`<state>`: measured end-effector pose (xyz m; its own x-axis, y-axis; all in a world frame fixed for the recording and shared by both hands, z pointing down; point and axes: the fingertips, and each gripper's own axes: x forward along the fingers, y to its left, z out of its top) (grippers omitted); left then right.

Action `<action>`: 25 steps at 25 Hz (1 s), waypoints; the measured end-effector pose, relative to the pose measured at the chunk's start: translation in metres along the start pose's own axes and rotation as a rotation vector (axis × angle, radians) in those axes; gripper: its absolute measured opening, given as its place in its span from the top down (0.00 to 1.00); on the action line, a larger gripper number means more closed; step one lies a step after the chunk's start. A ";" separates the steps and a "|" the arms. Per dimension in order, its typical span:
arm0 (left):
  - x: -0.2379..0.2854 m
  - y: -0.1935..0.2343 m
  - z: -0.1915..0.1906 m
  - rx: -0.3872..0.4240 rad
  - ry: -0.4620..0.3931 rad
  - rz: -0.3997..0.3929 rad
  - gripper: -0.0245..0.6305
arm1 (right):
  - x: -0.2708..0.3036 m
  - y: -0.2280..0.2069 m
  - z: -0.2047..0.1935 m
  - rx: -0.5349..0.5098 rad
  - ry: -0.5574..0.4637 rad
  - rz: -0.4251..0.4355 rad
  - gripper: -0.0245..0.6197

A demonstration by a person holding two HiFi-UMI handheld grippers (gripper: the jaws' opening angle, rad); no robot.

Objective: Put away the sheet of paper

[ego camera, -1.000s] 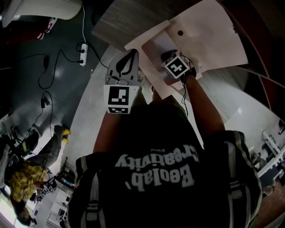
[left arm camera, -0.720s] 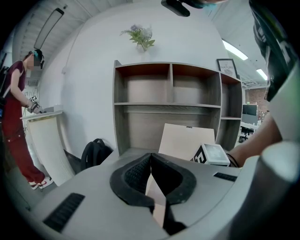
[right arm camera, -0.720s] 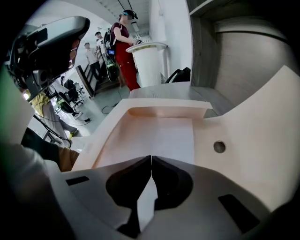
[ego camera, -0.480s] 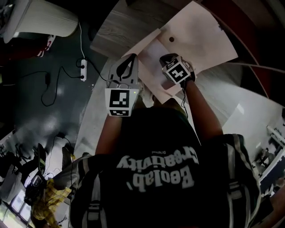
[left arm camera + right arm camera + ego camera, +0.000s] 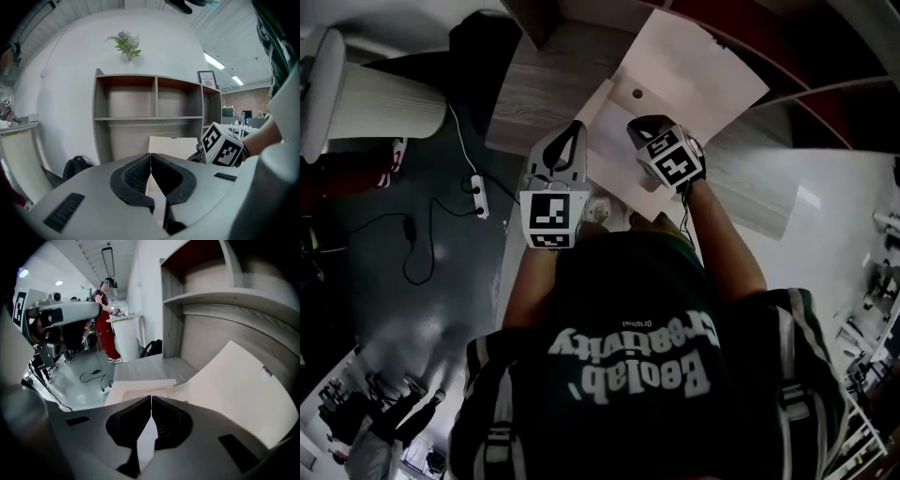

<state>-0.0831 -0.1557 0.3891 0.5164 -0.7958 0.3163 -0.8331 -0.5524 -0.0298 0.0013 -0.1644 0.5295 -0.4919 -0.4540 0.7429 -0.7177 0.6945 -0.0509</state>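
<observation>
A pale sheet of paper (image 5: 694,75) was held up, curling toward 1 o'clock in the head view, pinched near its lower edge by the clenched right gripper (image 5: 151,404). The left gripper (image 5: 150,161) was clenched too, at the sheet's 9 o'clock edge; whether paper was caught there could not be told. An open wooden shelf unit (image 5: 154,101) at 12 o'clock was partly screened by the sheet. A power strip (image 5: 478,195) lay on the floor at 9 o'clock.
</observation>
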 end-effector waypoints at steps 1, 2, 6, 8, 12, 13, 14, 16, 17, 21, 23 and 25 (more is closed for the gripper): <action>-0.001 0.001 0.004 0.005 -0.006 -0.016 0.93 | -0.007 0.000 0.006 0.021 -0.023 -0.025 0.91; -0.002 0.002 0.007 0.009 -0.012 -0.035 0.93 | -0.015 0.000 0.012 0.044 -0.047 -0.053 0.91; -0.004 0.001 0.022 0.022 -0.049 -0.105 0.93 | -0.046 -0.005 0.034 0.122 -0.147 -0.173 0.91; -0.009 0.000 0.025 0.025 -0.058 -0.126 0.93 | -0.060 -0.003 0.043 0.142 -0.194 -0.218 0.91; -0.015 -0.009 0.030 0.049 -0.066 -0.190 0.93 | -0.093 0.002 0.055 0.194 -0.302 -0.315 0.91; -0.016 -0.013 0.032 0.058 -0.076 -0.212 0.93 | -0.103 0.002 0.056 0.209 -0.332 -0.347 0.91; -0.016 -0.017 0.034 0.067 -0.085 -0.232 0.93 | -0.114 0.002 0.056 0.223 -0.360 -0.380 0.91; -0.018 -0.027 0.036 0.081 -0.090 -0.266 0.93 | -0.134 0.002 0.054 0.244 -0.404 -0.439 0.91; -0.019 -0.032 0.037 0.086 -0.093 -0.279 0.93 | -0.144 0.002 0.052 0.251 -0.421 -0.463 0.91; -0.022 -0.058 0.048 0.105 -0.118 -0.325 0.93 | -0.184 0.003 0.044 0.263 -0.480 -0.539 0.91; -0.023 -0.072 0.055 0.117 -0.127 -0.349 0.93 | -0.205 0.002 0.037 0.273 -0.505 -0.580 0.91; -0.023 -0.086 0.061 0.126 -0.135 -0.368 0.93 | -0.223 0.000 0.030 0.293 -0.536 -0.608 0.91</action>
<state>-0.0113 -0.1048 0.3264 0.8038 -0.5601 0.2006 -0.5612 -0.8257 -0.0568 0.0957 -0.0799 0.3435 -0.0944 -0.9537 0.2856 -0.9939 0.1069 0.0284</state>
